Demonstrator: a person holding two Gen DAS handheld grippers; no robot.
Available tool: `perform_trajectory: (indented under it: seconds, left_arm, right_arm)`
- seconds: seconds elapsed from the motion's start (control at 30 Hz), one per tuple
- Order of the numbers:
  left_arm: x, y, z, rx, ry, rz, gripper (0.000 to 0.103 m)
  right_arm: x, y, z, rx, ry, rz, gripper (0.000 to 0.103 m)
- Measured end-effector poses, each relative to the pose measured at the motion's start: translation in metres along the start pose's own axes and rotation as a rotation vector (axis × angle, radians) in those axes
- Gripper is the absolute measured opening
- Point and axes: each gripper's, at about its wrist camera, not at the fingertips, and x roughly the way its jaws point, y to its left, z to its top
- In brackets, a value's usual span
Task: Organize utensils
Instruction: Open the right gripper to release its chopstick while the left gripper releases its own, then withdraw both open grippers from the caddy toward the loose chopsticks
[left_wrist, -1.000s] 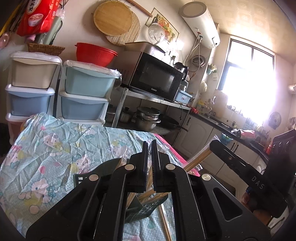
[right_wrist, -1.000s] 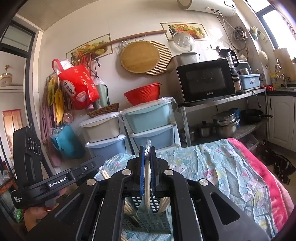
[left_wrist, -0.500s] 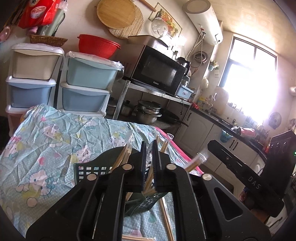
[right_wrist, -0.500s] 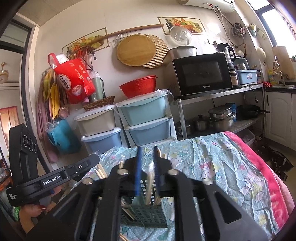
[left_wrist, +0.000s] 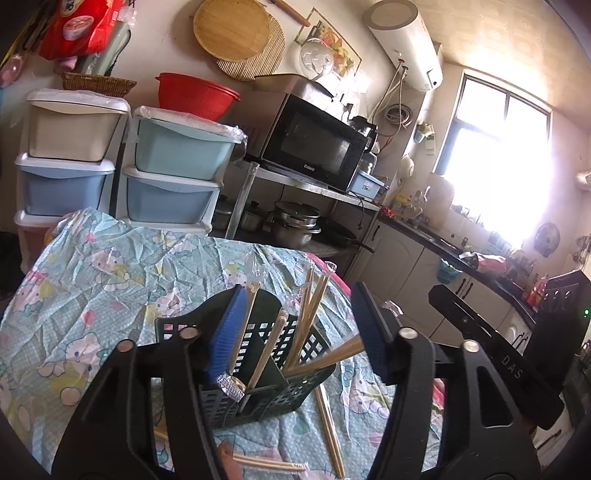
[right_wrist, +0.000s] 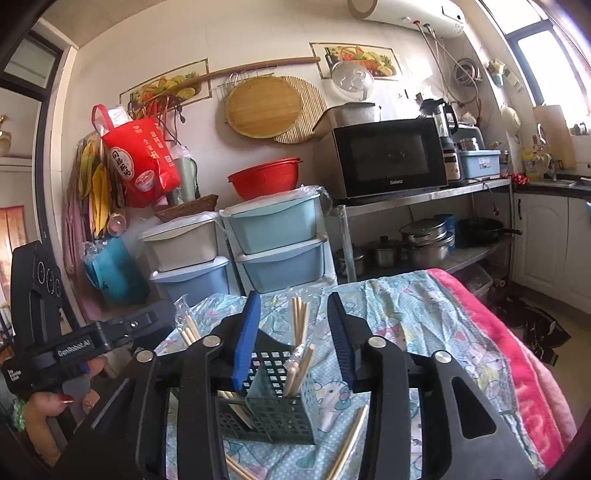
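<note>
A dark green slotted utensil basket (left_wrist: 266, 384) stands on the cartoon-print tablecloth (left_wrist: 103, 280), with several wrapped wooden chopsticks (left_wrist: 306, 317) upright in its compartments. It also shows in the right wrist view (right_wrist: 280, 410), with chopsticks (right_wrist: 299, 325) standing in it. My left gripper (left_wrist: 299, 328) is open and empty, its jaws spread to either side above the basket. My right gripper (right_wrist: 293, 332) is open and empty too, just above the basket. Loose wrapped chopsticks (left_wrist: 328, 424) lie on the cloth beside the basket; they also show in the right wrist view (right_wrist: 351, 443).
Stacked plastic drawer bins (right_wrist: 273, 243) stand behind the table. A metal shelf holds a microwave (right_wrist: 388, 158) and pots (right_wrist: 424, 243). A pink blanket (right_wrist: 509, 354) edges the table at right. The other hand-held gripper (right_wrist: 55, 343) shows at left.
Both grippers were shut on wrapped chopsticks above the basket; both have opened, and those chopsticks now stand in the basket. Both cameras have tilted down.
</note>
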Motion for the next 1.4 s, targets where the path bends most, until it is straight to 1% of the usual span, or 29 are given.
perform_trajectory:
  seconds: [0.1, 0.13, 0.27, 0.37, 0.47, 0.6, 0.7, 0.73, 0.97, 1.17, 1.4]
  left_arm:
    - [-0.007, -0.001, 0.002, 0.000, -0.015, -0.004, 0.064]
    - [-0.010, -0.001, 0.003, -0.002, -0.022, -0.005, 0.069]
    - [-0.020, -0.001, 0.003, -0.010, -0.033, 0.001, 0.076]
    - [-0.027, -0.002, 0.002, -0.014, -0.032, 0.004, 0.085]
    - [-0.034, -0.003, 0.001, -0.020, -0.035, 0.001, 0.091]
    - [-0.044, -0.004, -0.003, -0.024, -0.038, 0.010, 0.092]
    - [-0.049, -0.004, -0.007, -0.029, -0.033, 0.021, 0.092]
    - [-0.051, -0.003, -0.009, -0.030, -0.032, 0.024, 0.092]
    - [-0.061, 0.003, -0.019, -0.050, -0.022, 0.044, 0.092]
    - [-0.071, 0.013, -0.026, -0.092, -0.026, 0.061, 0.092]
    - [-0.072, 0.026, -0.036, -0.120, -0.001, 0.091, 0.092]
  right_arm:
    - [-0.007, -0.001, -0.001, -0.007, -0.009, -0.018, 0.042]
    - [-0.010, -0.002, -0.001, -0.004, -0.012, -0.022, 0.044]
    - [-0.019, -0.005, -0.002, 0.000, -0.019, -0.025, 0.048]
    - [-0.025, -0.006, -0.005, -0.005, -0.015, -0.029, 0.050]
    - [-0.028, -0.006, -0.006, 0.002, -0.014, -0.028, 0.055]
    - [-0.033, -0.007, -0.009, 0.006, -0.014, -0.026, 0.060]
    - [-0.039, -0.007, -0.011, 0.006, -0.018, -0.027, 0.067]
    - [-0.040, -0.007, -0.012, 0.009, -0.020, -0.027, 0.068]
    - [-0.046, -0.004, -0.016, 0.002, -0.007, -0.023, 0.069]
    - [-0.048, -0.003, -0.019, -0.007, 0.010, -0.025, 0.069]
    - [-0.051, 0.000, -0.027, -0.021, 0.033, -0.024, 0.069]
